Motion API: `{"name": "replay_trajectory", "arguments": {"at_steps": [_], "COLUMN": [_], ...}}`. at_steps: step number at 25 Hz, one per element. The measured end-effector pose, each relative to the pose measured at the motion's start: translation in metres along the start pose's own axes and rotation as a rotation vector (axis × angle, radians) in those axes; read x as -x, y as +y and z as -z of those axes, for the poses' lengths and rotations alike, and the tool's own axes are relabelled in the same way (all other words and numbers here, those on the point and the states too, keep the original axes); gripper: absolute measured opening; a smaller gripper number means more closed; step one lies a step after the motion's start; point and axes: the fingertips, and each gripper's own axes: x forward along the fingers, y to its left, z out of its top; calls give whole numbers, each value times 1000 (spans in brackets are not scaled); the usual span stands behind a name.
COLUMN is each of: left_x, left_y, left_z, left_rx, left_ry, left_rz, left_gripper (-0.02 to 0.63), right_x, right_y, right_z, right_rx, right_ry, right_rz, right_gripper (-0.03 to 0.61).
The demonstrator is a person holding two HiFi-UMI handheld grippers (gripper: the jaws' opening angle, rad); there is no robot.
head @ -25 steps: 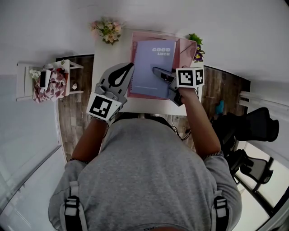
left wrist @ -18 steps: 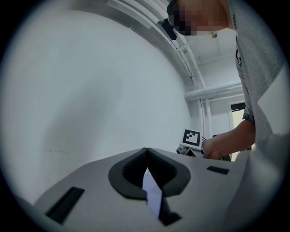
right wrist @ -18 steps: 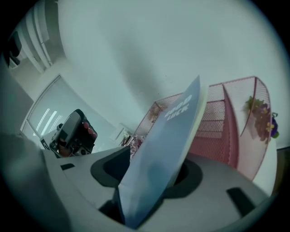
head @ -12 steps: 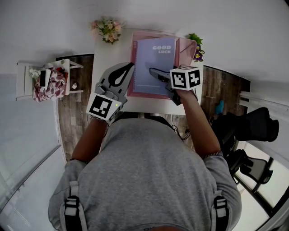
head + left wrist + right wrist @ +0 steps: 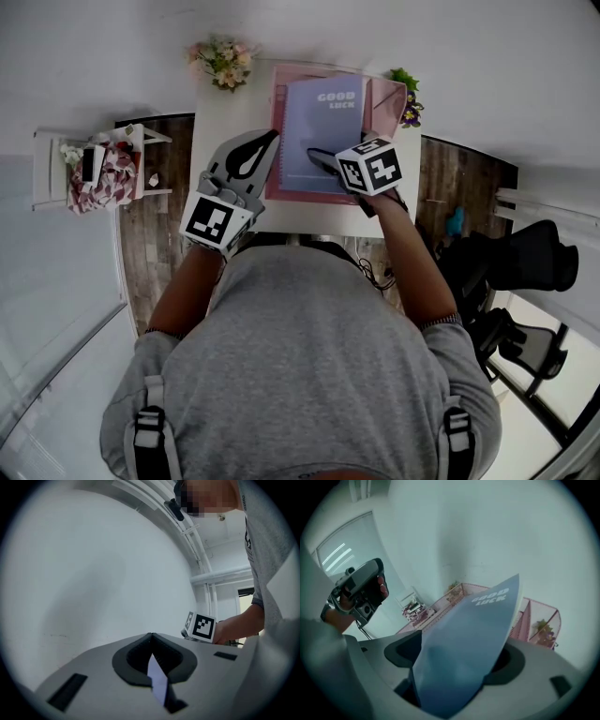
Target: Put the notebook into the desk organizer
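A lavender notebook [image 5: 321, 131] marked GOOD LUCK lies over the pink mesh desk organizer [image 5: 388, 99] on the white desk. My left gripper [image 5: 270, 141] is shut on the notebook's left edge; in the left gripper view a thin lavender strip [image 5: 157, 679] shows between its closed jaws [image 5: 151, 641]. My right gripper [image 5: 317, 156] sits at the notebook's lower right. Its jaws have just been opening. In the right gripper view the cover [image 5: 473, 634] runs between the jaws [image 5: 457, 654], with dark gaps on both sides and the pads off it.
A flower pot [image 5: 223, 62] stands at the desk's back left and a purple-flowered plant [image 5: 409, 105] beside the organizer. A white side shelf [image 5: 56, 169] with small items stands left of the desk. A black office chair [image 5: 525, 262] is at the right.
The right gripper has rolled, turning its marker cube, and its jaws have spread apart around the notebook. The left gripper and the notebook stay where they were.
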Motion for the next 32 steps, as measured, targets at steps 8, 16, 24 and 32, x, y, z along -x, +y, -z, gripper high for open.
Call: {"name": "replay_trajectory", "arguments": {"at_steps": [8, 16, 24, 32], "left_x": [-2, 2, 5, 14], "left_y": [1, 3, 7, 9], "left_z": [1, 0, -1, -3], "left_rx": [3, 5, 12, 14], "left_ry": [-13, -12, -24, -33], "left_rz": [20, 34, 61, 103], "left_gripper": [18, 18, 18, 18], "right_x": [-10, -5, 8, 28], "right_y": [-10, -15, -29, -13], "right_z": [14, 15, 6, -13], "right_rx": [169, 210, 263, 221], "right_ry": [82, 110, 88, -18], "right_rz": [120, 205, 365, 379], "right_gripper": [470, 529, 574, 574]}}
